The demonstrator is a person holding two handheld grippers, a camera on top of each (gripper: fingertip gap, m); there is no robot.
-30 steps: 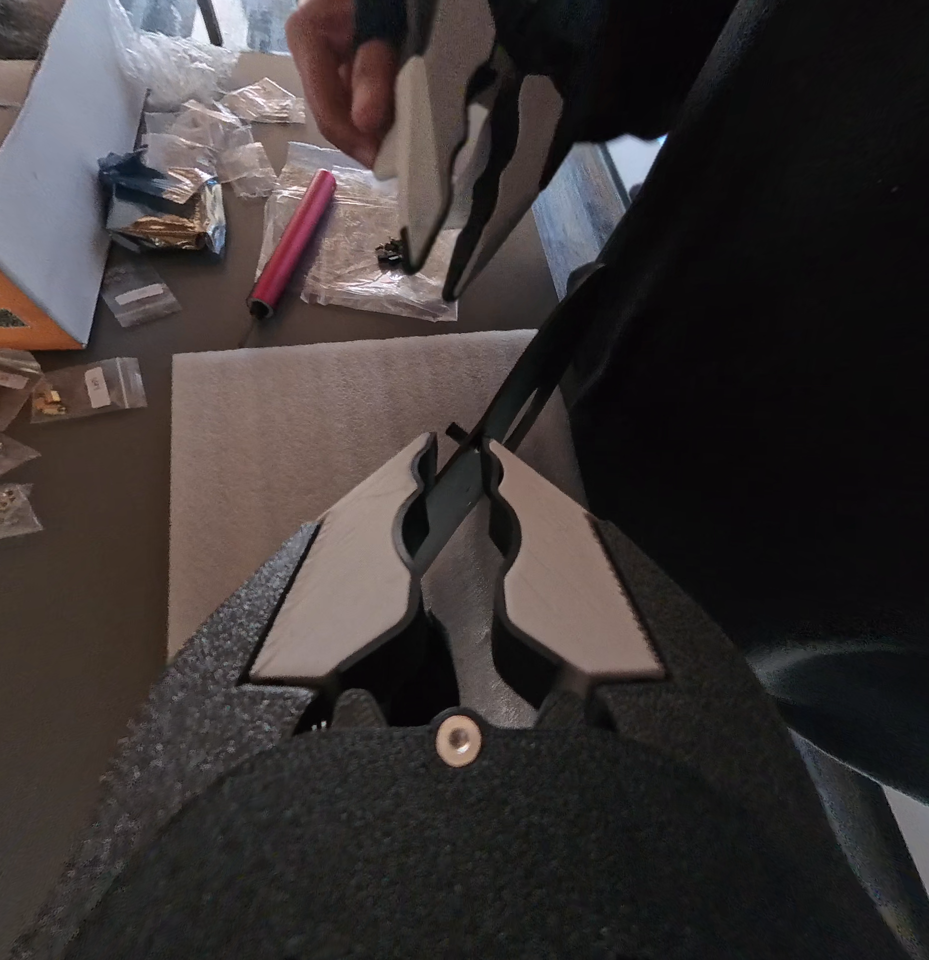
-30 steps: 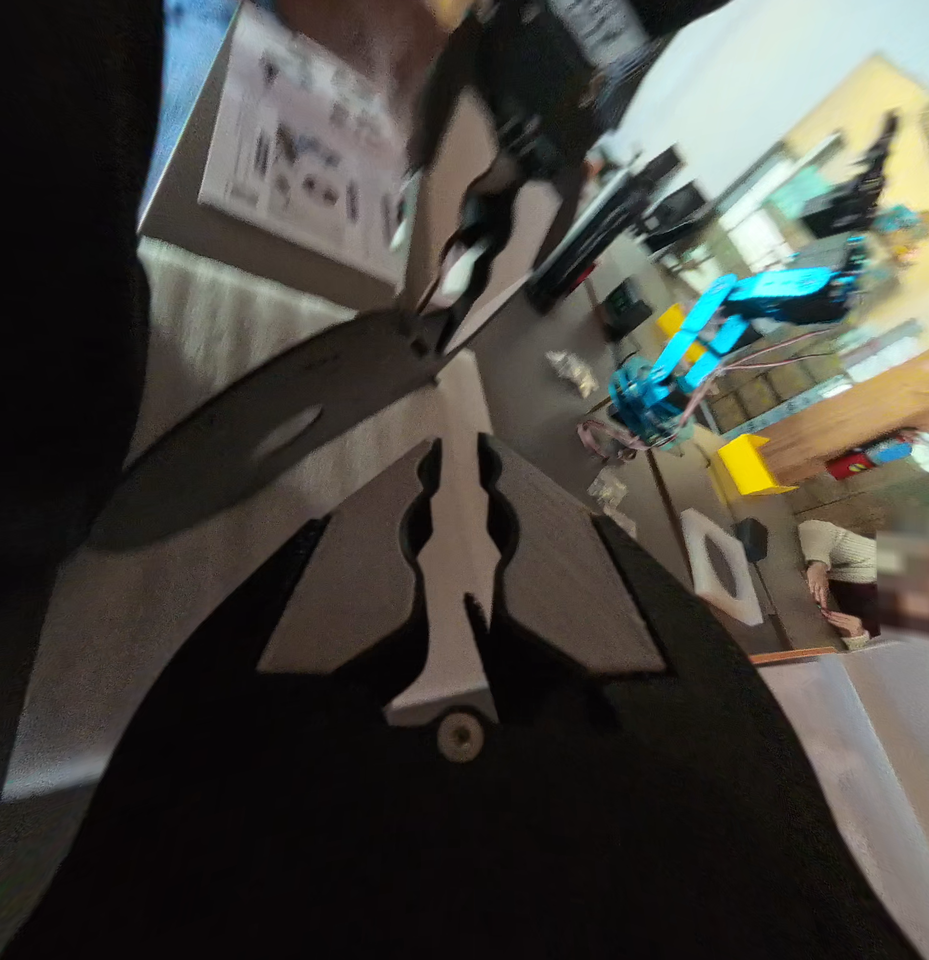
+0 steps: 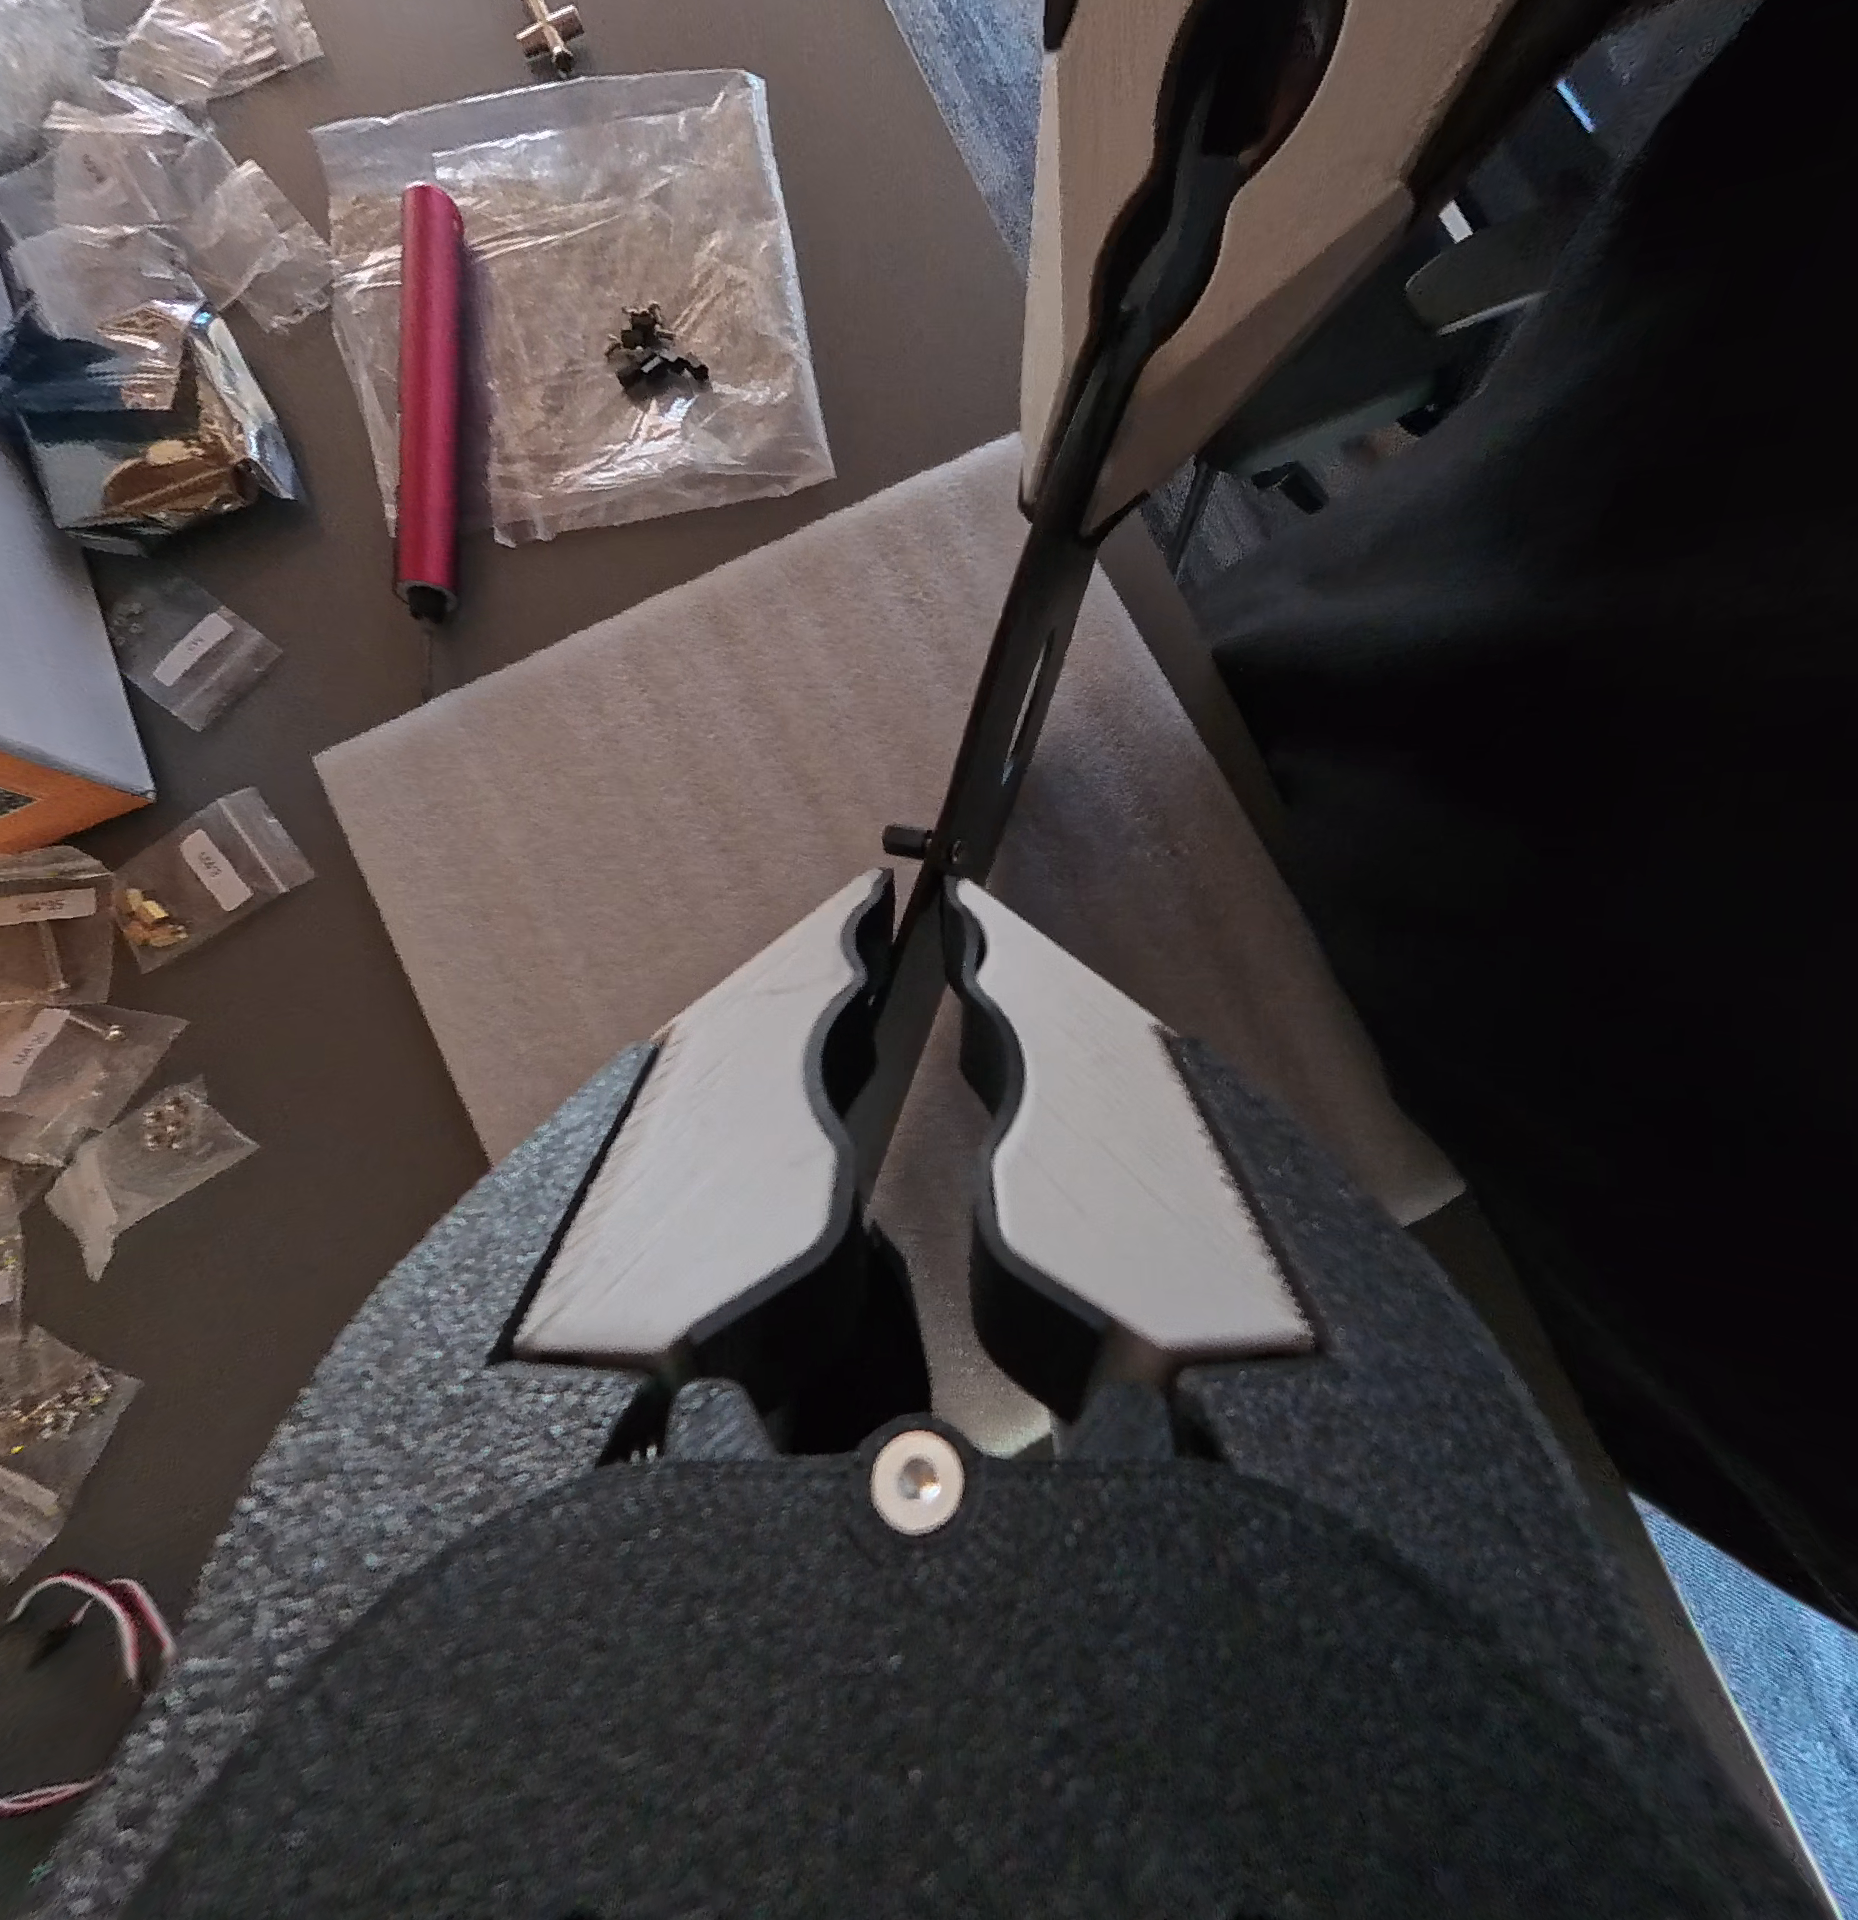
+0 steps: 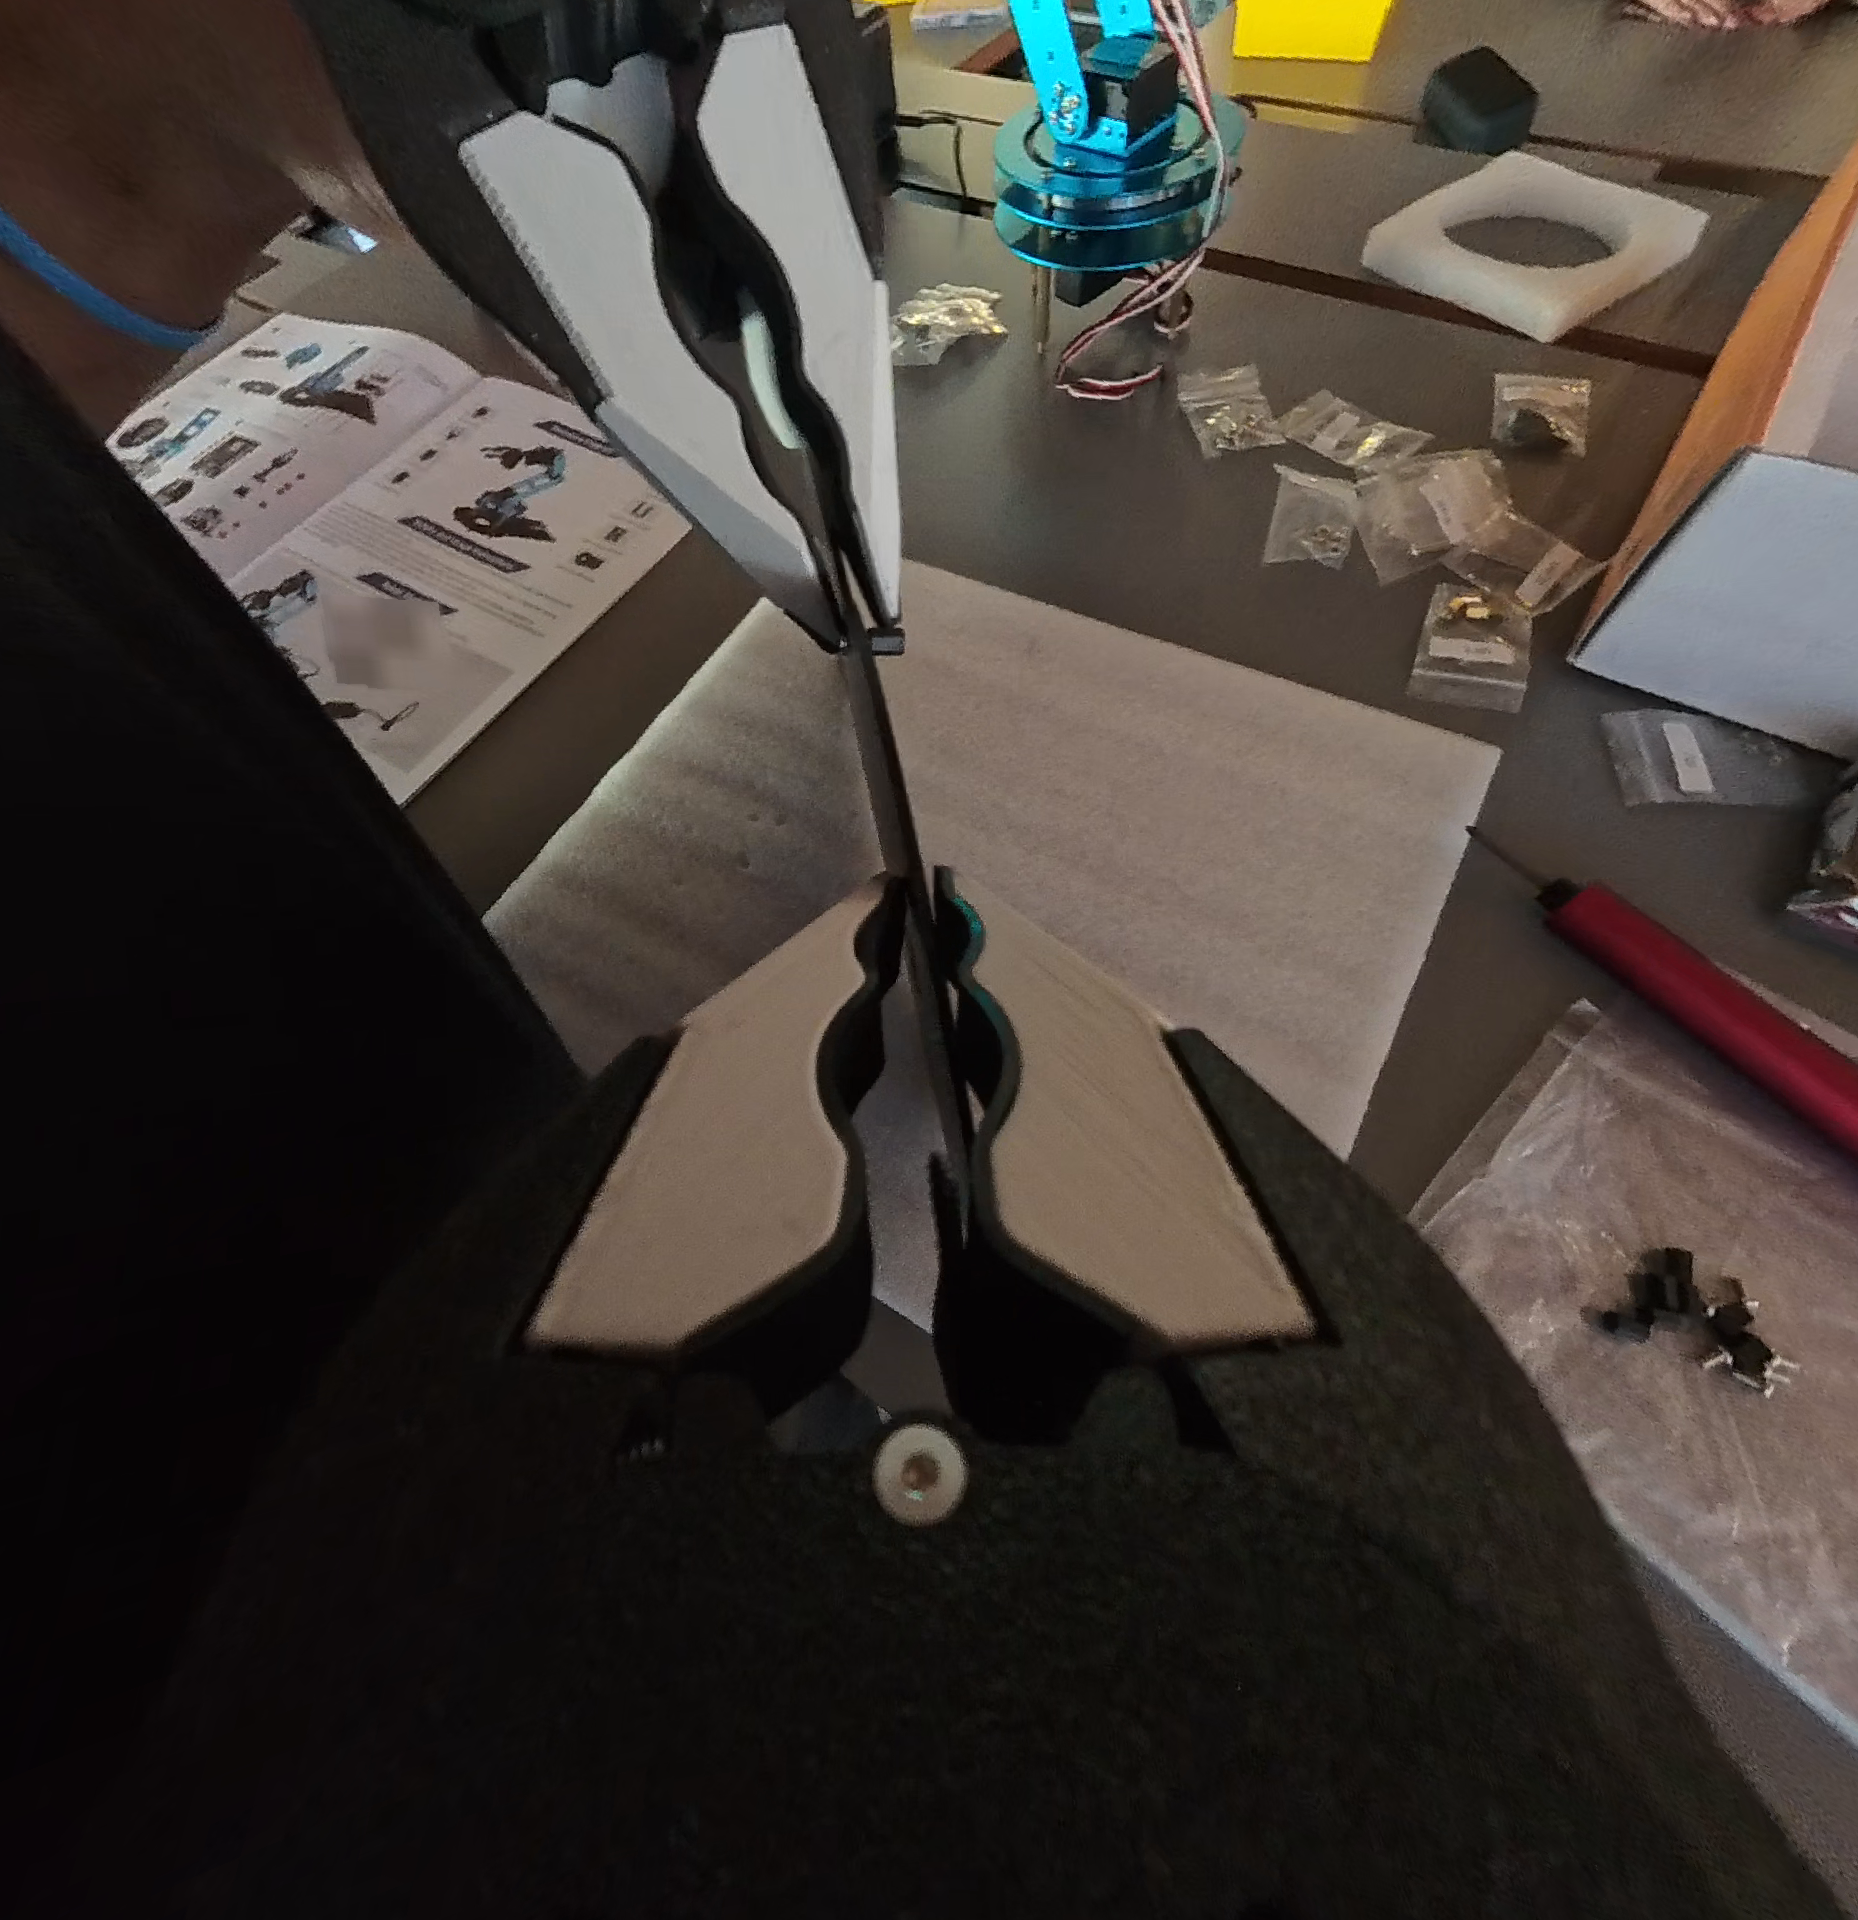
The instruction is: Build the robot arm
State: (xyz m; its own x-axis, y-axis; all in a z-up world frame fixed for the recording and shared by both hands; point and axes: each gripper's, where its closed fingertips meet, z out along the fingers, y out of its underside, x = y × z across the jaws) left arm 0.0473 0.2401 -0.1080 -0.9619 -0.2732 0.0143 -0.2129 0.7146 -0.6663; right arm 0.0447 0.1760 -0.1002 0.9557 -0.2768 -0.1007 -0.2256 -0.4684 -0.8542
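A thin black flat strip [image 3: 1018, 675] is held edge-on between both grippers, above a white foam pad [image 3: 644, 810]. My left gripper [image 3: 920, 888] is shut on its near end. A small black stud [image 3: 899, 840] sticks out of the strip just past the fingertips. My right gripper [image 3: 1070, 520] comes in from the top and grips the other end. In the right wrist view, my right gripper [image 4: 917, 888] is shut on the strip [image 4: 883, 748]. A teal glint shows beside its right finger. The left gripper [image 4: 863, 629] clamps the far end.
A red tube [image 3: 426, 395] lies by a clear bag [image 3: 551, 208] holding small black parts [image 3: 650, 353]. Several small part bags [image 3: 73, 1039] and a box [image 3: 31, 623] lie left. An open booklet [image 4: 385, 499], a blue robot arm base [image 4: 1112, 156] and a white foam ring [image 4: 1527, 249] lie beyond the pad. Tip to tip, the grippers are about 7 centimeters apart.
My right gripper was open and off the strip; it has come down and shut on the strip's free end. My left gripper has kept its hold and now tilts more steeply toward the table.
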